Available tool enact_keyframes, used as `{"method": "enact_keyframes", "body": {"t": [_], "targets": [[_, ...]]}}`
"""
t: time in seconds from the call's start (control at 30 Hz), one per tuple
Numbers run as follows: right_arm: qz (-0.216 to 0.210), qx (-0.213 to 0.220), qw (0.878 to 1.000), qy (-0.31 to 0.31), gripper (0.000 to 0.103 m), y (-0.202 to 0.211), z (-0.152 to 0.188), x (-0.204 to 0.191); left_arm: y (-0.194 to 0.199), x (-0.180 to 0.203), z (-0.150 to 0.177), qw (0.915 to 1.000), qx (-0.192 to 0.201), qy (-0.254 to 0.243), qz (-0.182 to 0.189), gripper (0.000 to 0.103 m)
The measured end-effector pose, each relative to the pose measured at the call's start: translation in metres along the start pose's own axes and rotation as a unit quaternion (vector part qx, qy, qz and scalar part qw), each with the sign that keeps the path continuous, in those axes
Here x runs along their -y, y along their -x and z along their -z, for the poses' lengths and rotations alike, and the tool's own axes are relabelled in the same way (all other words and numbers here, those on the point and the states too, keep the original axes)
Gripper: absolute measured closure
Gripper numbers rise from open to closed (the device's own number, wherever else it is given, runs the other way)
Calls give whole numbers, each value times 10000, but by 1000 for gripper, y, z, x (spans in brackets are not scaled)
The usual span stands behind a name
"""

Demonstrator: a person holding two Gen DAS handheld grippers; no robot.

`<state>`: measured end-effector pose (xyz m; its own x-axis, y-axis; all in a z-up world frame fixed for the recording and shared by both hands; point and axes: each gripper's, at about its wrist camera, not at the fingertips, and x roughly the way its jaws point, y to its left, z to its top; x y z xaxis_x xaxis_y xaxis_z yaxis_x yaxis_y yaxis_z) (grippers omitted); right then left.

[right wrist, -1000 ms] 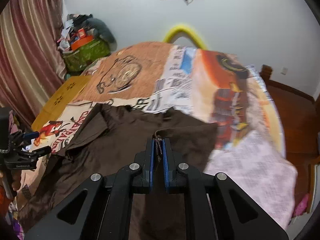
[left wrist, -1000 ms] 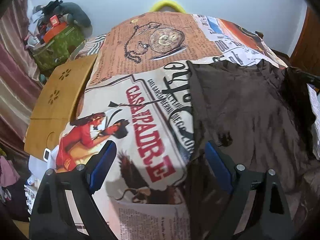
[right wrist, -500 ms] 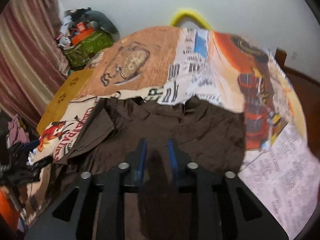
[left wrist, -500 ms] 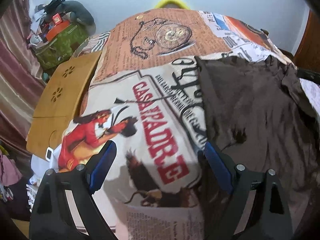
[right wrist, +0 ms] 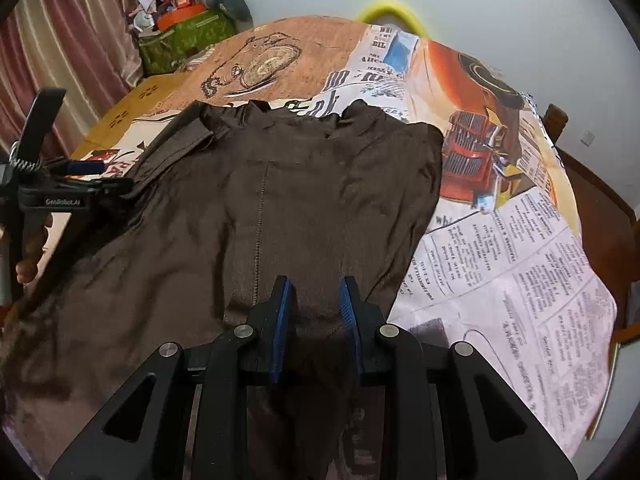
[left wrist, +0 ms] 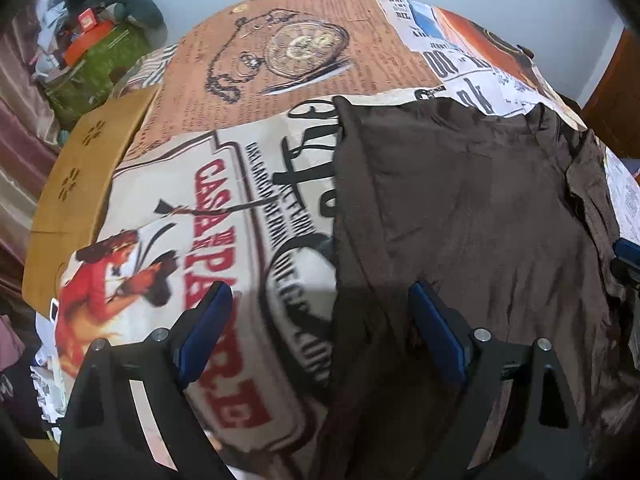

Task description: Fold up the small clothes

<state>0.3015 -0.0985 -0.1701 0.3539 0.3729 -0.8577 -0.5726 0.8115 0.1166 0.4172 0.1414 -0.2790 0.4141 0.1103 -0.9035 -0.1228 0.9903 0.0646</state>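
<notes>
Released a moment ago from the right gripper [right wrist: 313, 309], the brown shirt [right wrist: 288, 184] now lies spread across the bed instead of hanging pinched between blue pads that were pressed together a second earlier. Its jaws have just been opening and stand a little apart above the near hem, with cloth showing in the gap but neither pad pressing on it. The garment rests flat on a printed bedspread [right wrist: 520, 264], collar end toward the far wall, one sleeve folded over along the left edge, a stitched seam running down its middle.

On the other side, the left gripper [left wrist: 320, 312] has come lower and nearer to the shirt's left edge [left wrist: 460, 208]. Its jaws are spread wide and hold nothing: one blue pad hangs over the red-lettered poster print, the other over brown cloth, so the garment's border runs between them. In the right wrist view that same tool shows at the far left, with fingers [right wrist: 30, 252] of a hand wrapped round its grip.

Around the bed stand a tan cardboard box [left wrist: 76, 184] just beside the bedspread's left side, a green bag heaped with clutter [right wrist: 180, 36] in the corner by striped curtains [right wrist: 68, 44], a yellow hoop [right wrist: 390, 14] behind the bed against the pale wall, and brown wooden furniture [right wrist: 600, 216] along the right.
</notes>
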Motion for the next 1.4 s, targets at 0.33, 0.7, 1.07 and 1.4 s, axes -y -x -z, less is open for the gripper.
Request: {"method": "enact_keyframes", "body": {"t": [0.33, 0.7, 1.07, 1.4], "targets": [[-66, 228, 9993, -293, 76, -27, -22, 19, -26, -1, -24, 9974, -284, 438, 504, 0], [48, 482, 9979, -427, 68, 33, -7, 13, 51, -16, -5, 9983, 376, 430, 124, 0], [295, 1321, 9907, -129, 40, 144, 25, -29, 187, -9, 61, 9889, 1452, -289, -135, 0], [422, 1424, 9889, 21, 30, 187, 78, -47, 206, -18, 140, 9940, 1064, -233, -85, 0]]}}
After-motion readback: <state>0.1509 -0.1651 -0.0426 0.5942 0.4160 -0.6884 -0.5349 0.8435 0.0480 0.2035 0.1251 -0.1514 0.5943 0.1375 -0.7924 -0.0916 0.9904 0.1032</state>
